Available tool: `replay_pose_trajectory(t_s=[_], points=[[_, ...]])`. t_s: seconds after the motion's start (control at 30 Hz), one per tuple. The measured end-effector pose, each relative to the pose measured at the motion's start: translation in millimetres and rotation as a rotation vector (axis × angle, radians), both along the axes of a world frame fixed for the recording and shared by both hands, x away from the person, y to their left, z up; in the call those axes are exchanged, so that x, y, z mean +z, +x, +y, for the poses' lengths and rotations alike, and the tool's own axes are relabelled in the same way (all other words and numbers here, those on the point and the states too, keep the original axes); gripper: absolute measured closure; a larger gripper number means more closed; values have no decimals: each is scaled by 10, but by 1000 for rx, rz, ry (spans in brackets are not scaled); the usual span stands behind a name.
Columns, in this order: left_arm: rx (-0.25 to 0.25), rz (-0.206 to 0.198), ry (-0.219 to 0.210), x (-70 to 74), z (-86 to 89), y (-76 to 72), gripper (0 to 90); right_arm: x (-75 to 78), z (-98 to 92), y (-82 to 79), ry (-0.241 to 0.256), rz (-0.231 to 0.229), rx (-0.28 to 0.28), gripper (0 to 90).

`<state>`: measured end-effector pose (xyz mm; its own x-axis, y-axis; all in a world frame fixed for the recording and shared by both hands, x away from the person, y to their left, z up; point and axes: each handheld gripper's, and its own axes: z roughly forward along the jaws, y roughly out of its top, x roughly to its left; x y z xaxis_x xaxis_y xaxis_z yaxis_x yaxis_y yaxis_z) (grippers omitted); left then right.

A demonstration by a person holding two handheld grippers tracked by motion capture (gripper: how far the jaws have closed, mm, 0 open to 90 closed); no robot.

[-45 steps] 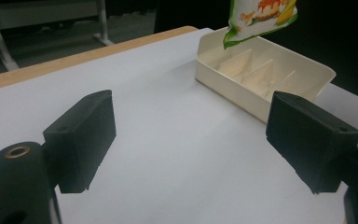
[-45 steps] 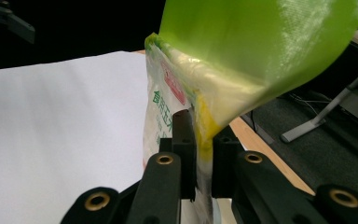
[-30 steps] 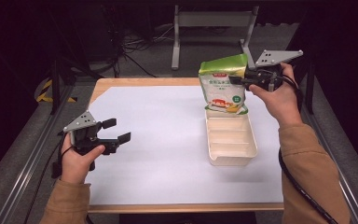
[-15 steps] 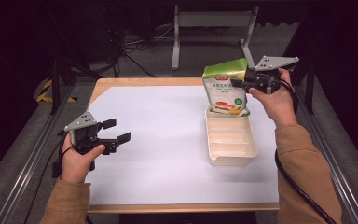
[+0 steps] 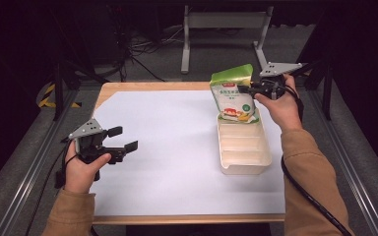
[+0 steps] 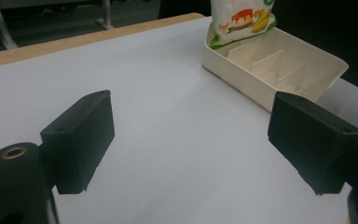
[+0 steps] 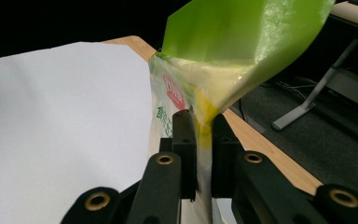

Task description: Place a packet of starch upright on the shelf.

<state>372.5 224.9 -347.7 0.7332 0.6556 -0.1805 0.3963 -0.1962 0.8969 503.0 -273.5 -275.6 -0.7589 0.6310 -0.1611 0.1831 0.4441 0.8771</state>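
A green and white snack pouch [image 5: 234,96] stands upright with its bottom in the far end of a cream divided tray [image 5: 243,147]. My right gripper [image 5: 246,90] is shut on the pouch's right edge near the top; in the right gripper view the jaws pinch the pouch [image 7: 205,88] between them at the gripper [image 7: 204,140]. My left gripper [image 5: 123,139] hovers open over the left side of the white sheet, holding nothing. In the left gripper view the open gripper [image 6: 191,140] faces the tray [image 6: 279,70] and the pouch's lower part [image 6: 242,18].
A white sheet [image 5: 177,147] covers most of the wooden table [image 5: 128,87]. Metal rails run along both table sides. A grey stand [image 5: 221,29] and cables lie on the floor beyond the far edge.
The right gripper has carried the pouch slightly toward the far side and tilted it more upright over the tray's far end. The left gripper has stayed put.
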Motion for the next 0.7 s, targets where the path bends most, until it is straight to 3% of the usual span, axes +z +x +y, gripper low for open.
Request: replay_pose_trajectory(t_s=[0.23, 0.5, 0.7], points=[[5, 9, -5, -2, -5, -15, 152, -138, 16, 99, -9, 28, 5, 835], [1, 12, 3, -13, -22, -15, 151, -215, 29, 111, -21, 23, 27, 834], [1, 14, 2, -14, -9, -16, 151, -285, 0, 107, 3, 24, 36, 828]])
